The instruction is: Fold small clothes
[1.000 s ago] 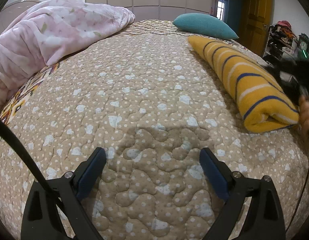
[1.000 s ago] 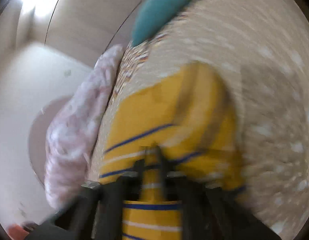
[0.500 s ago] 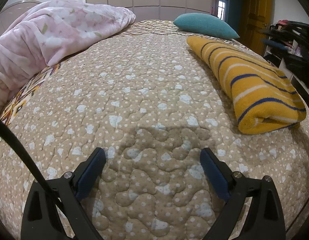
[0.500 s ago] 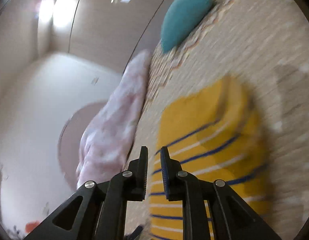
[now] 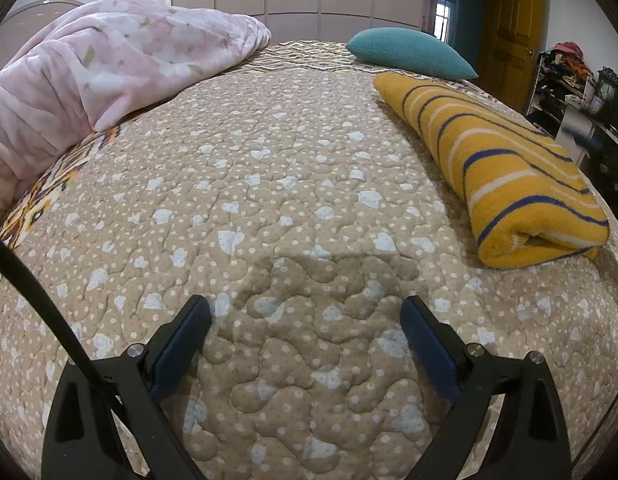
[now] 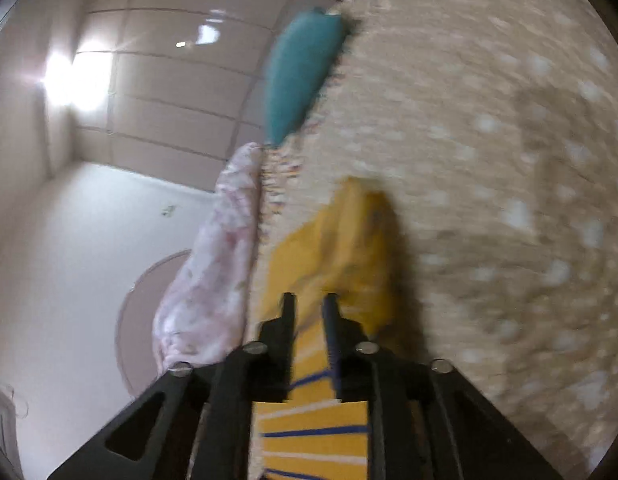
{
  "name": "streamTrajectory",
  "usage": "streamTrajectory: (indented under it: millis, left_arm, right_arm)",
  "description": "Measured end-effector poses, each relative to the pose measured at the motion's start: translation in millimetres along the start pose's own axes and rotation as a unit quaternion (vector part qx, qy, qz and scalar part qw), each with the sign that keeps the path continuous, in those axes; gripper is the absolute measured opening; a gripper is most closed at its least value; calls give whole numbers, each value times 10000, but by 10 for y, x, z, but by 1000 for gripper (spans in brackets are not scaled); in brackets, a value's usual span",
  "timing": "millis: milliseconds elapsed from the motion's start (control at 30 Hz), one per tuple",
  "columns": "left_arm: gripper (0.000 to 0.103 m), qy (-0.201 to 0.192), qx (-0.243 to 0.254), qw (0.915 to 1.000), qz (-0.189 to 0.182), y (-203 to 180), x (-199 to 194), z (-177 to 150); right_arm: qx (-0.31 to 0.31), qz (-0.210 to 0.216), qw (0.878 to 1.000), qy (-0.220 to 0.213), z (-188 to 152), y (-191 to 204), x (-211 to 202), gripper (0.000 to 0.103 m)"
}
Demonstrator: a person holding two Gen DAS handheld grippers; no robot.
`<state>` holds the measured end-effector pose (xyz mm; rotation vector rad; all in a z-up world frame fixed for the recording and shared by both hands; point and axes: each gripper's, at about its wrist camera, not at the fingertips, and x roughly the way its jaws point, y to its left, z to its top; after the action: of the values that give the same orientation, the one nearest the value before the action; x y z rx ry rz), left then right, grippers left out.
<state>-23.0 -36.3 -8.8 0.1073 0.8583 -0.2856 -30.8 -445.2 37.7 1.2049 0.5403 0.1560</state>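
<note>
A yellow garment with blue and white stripes (image 5: 497,164) lies folded into a long bundle along the right side of the bed. My left gripper (image 5: 305,312) hangs open over bare quilt, well left of the bundle, nothing between its blue pads. In the blurred right wrist view the same yellow garment (image 6: 341,248) lies below and ahead of my right gripper (image 6: 309,300). Its jaws are opening, a narrow gap shows between them, and they hold nothing.
The bed is covered by a beige quilt (image 5: 269,160) with white hearts and dots. A pink floral blanket (image 5: 89,76) is heaped at the far left. A teal pillow (image 5: 409,52) lies at the head. A cluttered shelf (image 5: 569,76) and a wooden door stand to the right.
My right gripper let go of the yellow garment, rose away from it, and its jaws spread apart. The bundle settled on the bed. My left gripper stayed still.
</note>
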Motion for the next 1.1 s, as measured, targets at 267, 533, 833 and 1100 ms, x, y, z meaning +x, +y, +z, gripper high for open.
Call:
streamTrajectory:
  millis: [267, 533, 833, 1100]
  left_arm:
    - [96, -13, 11, 10000, 32, 5, 2, -1]
    - [96, -12, 13, 10000, 31, -10, -4, -4]
    - [97, 11, 20, 10000, 79, -12, -3, 6]
    - [103, 255, -20, 9994, 211, -56, 39, 39]
  right_arm:
    - [-585, 72, 9879, 1434, -523, 538, 1248, 38]
    - [-234, 861, 9629, 2547, -1073, 239, 1335, 35]
    - [-345, 781, 9581, 2734, -1468, -148, 398, 46]
    - [-991, 633, 9862, 1165, -602, 331, 241, 60]
